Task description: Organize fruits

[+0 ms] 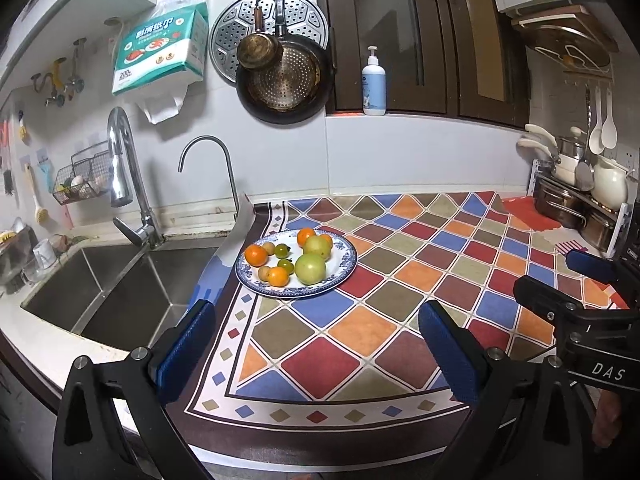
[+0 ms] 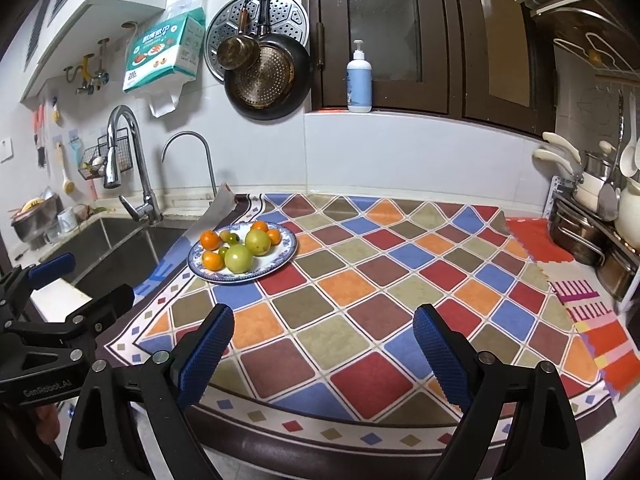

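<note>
A blue-and-white plate (image 1: 344, 268) (image 2: 286, 250) sits on the left part of the checkered mat, next to the sink. It holds two large green fruits (image 1: 310, 268) (image 2: 239, 258), several small oranges (image 1: 256, 255) (image 2: 209, 239) and a few small green and tan fruits (image 1: 282, 250). My left gripper (image 1: 320, 344) is open and empty, low over the mat's front, well short of the plate. My right gripper (image 2: 324, 344) is open and empty, over the mat's front centre, to the right of the plate. Each gripper shows at the edge of the other's view.
A steel sink (image 1: 120, 288) (image 2: 116, 248) with two faucets lies left of the mat (image 1: 400, 280) (image 2: 380, 280). Pans hang on the wall (image 1: 280, 76). A pump bottle (image 1: 374, 84) stands on the ledge. A rack of pots and ladles (image 2: 592, 208) stands at right.
</note>
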`<state>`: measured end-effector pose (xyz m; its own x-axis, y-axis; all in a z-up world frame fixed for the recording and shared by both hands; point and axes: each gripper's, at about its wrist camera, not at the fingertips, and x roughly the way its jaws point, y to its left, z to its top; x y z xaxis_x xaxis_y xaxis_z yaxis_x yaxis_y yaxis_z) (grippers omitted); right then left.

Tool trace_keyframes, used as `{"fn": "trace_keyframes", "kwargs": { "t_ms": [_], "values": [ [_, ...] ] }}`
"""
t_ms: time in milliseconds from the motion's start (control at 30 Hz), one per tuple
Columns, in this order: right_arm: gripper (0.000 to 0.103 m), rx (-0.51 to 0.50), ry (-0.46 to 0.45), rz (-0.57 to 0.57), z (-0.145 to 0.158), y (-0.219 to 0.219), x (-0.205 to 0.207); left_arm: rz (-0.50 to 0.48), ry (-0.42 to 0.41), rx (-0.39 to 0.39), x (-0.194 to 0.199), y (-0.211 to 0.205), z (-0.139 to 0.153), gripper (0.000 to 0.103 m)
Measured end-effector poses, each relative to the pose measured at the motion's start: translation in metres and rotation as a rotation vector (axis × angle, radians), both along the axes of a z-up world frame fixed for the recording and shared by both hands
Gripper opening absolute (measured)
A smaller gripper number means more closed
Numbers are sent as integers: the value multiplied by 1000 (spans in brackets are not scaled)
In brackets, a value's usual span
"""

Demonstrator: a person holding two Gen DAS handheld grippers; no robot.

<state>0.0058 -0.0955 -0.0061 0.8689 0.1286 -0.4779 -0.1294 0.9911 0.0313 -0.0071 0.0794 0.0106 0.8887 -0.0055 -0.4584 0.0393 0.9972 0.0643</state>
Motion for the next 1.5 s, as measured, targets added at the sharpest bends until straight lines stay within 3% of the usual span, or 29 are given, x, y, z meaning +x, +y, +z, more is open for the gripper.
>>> {"fn": "trace_keyframes", "kwargs": {
  "t_ms": [1500],
  "values": [
    [92, 11, -13, 2, 4, -14, -15, -11, 9, 0, -16, -19, 1, 103]
  ]
}}
